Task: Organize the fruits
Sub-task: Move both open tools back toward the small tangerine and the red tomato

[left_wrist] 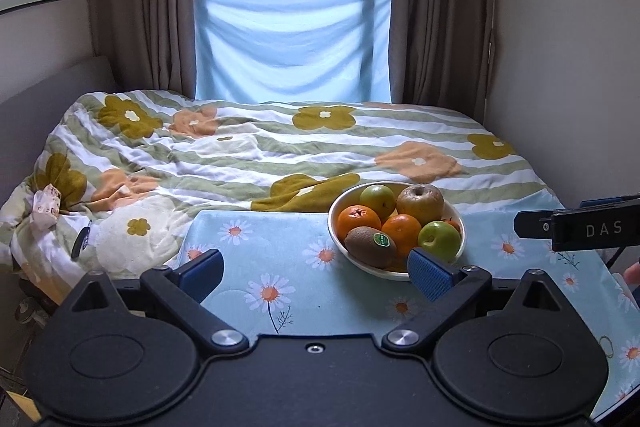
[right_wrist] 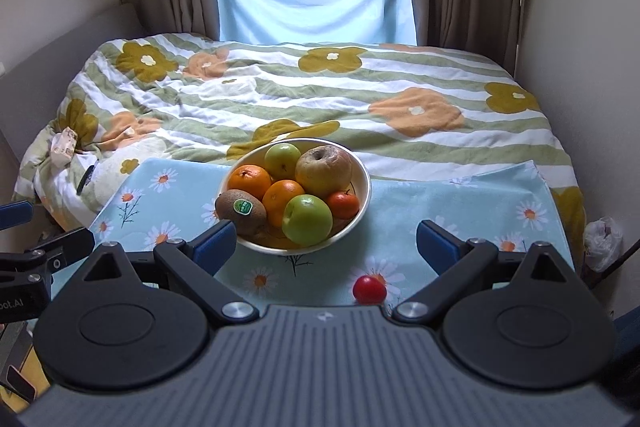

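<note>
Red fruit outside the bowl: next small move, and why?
Probably lower the right gripper onto the small red fruit and close. It lies alone on the daisy cloth, the only fruit seen outside the bowl, just below that gripper's open fingers. The left gripper, also open, sits farther off.

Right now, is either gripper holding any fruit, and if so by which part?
Nothing is held. The left gripper and right gripper are both open with bare fingers; the fruit sits in the bowl, and a small red fruit lies loose on the cloth.

Glossy bowl (right_wrist: 362, 187), fuzzy matt kiwi (right_wrist: 240, 209), cloth daisy tablecloth (right_wrist: 460, 203).
</note>
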A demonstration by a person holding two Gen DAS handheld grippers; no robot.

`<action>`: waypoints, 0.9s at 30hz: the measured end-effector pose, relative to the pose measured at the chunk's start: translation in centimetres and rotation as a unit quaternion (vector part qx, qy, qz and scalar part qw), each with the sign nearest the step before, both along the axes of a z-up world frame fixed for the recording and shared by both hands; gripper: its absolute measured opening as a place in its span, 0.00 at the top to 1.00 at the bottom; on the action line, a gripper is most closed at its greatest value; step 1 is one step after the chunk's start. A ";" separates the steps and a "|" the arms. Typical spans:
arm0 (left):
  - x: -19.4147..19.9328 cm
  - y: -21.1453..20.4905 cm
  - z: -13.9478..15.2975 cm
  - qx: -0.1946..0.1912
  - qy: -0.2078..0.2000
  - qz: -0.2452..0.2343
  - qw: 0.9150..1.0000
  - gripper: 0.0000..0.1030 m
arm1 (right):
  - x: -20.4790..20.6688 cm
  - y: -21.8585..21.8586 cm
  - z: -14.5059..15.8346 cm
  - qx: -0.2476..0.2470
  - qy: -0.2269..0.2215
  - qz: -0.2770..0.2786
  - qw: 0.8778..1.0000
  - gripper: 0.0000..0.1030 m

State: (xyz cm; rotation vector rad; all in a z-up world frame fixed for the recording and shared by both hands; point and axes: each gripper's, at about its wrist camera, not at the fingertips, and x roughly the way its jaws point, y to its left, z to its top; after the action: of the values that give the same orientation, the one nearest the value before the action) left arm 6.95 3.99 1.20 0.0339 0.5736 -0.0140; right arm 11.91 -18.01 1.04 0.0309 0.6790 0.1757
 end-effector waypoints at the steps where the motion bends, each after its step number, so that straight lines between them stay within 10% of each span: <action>1: -0.6 -0.2 0.1 -0.001 -0.002 0.004 1.000 0.02 | -0.5 -0.3 0.1 0.000 -0.001 0.004 1.000 0.00; 27: -0.2 -4.1 -11.0 0.031 0.086 0.083 0.992 0.01 | -0.6 -4.7 -11.3 -0.003 0.060 0.025 0.998 0.00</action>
State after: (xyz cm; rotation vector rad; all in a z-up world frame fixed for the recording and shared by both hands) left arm 6.75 -0.09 -9.81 0.0445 0.7482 0.1645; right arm 11.28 -22.68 -10.29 0.0186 0.8008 0.2206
